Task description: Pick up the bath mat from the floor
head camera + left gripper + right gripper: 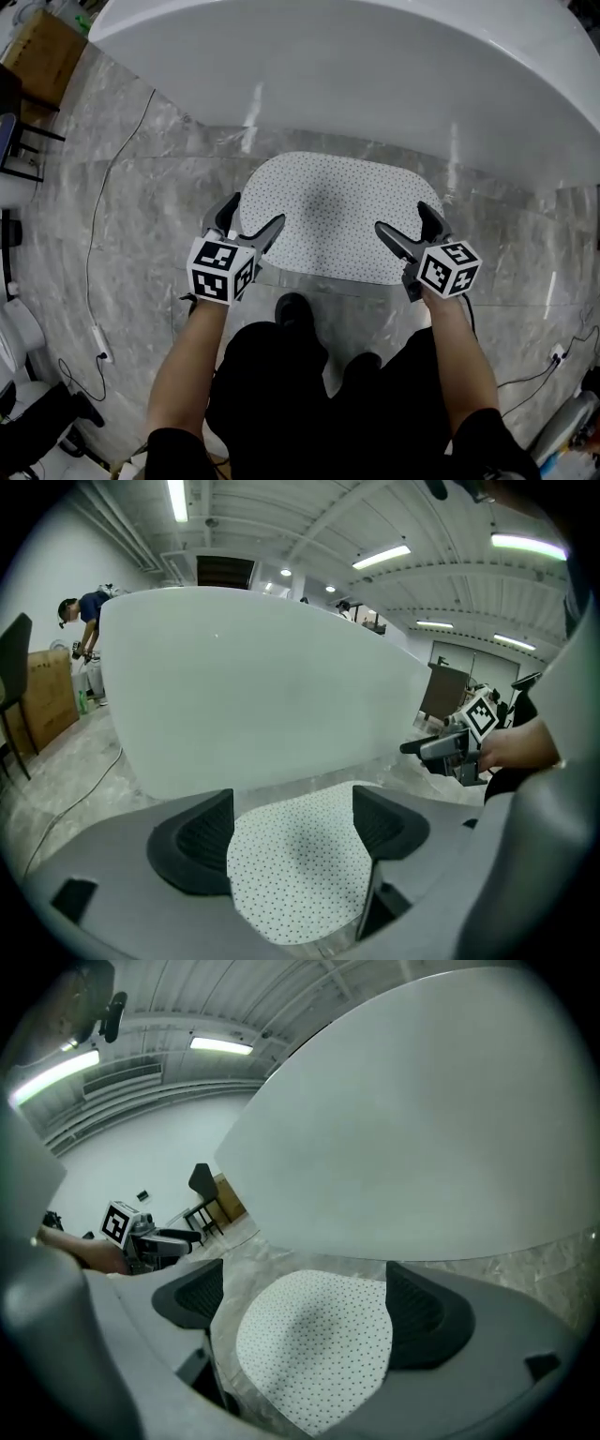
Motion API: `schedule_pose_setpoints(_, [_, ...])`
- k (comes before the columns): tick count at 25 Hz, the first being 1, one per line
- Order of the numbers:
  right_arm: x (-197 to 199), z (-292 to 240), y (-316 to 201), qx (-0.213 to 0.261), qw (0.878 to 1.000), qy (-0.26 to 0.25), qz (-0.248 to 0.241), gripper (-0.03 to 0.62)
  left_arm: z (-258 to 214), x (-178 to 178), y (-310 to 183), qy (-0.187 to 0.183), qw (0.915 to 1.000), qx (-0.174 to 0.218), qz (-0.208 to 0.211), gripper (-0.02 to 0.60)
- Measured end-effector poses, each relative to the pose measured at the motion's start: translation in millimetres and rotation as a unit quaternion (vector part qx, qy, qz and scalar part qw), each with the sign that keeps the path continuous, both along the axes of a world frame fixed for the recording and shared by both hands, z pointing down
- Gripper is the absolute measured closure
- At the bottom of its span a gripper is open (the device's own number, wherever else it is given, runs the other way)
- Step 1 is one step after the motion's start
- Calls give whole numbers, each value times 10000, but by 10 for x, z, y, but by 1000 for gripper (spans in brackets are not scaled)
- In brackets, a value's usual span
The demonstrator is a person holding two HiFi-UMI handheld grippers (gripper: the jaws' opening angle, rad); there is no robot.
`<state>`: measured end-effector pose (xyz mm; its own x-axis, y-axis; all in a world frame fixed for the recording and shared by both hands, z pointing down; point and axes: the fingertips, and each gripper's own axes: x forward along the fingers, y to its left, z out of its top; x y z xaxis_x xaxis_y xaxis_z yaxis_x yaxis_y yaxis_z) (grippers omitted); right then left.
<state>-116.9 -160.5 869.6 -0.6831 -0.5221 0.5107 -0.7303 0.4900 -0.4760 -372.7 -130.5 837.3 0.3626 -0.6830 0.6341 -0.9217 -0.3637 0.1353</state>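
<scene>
The bath mat (339, 217) is a white oval with small dark dots. It lies flat on the grey marble floor in front of the bathtub. My left gripper (255, 212) hovers over the mat's near left edge, jaws wide open and empty. My right gripper (401, 217) is over the near right edge, also open and empty. In the left gripper view the mat (295, 874) shows between and below the pads, not touching them, and the right gripper (450, 747) is at the right. The right gripper view frames the mat (314, 1344) the same way.
A large white bathtub (375, 75) stands just beyond the mat. A thin cable (103, 234) runs over the floor at the left, near a black chair (19, 150) and a cardboard box (42, 52). My shoes (295, 309) are at the mat's near edge. A person (84, 621) stands far off.
</scene>
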Motion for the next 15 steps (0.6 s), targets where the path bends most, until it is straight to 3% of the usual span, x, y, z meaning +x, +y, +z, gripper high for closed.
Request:
schedule_pose_setpoints(4, [151, 229, -160, 151, 9993, 310, -109, 59, 348, -22, 2, -1, 10000, -50, -6, 183])
schedule_pose_setpoints(8, [376, 287, -395, 314, 9987, 376, 156, 59, 715, -38, -11, 149, 9996, -222, -117, 183])
schedule_pose_setpoints(11, [495, 401, -417, 235, 9986, 382, 291, 59, 990, -29, -47, 141, 9991, -344, -186, 183])
schedule_pose_setpoints(15, [612, 789, -277, -33, 9966, 820, 53, 59, 1325, 8, -53, 139, 9981, -563, -228, 183])
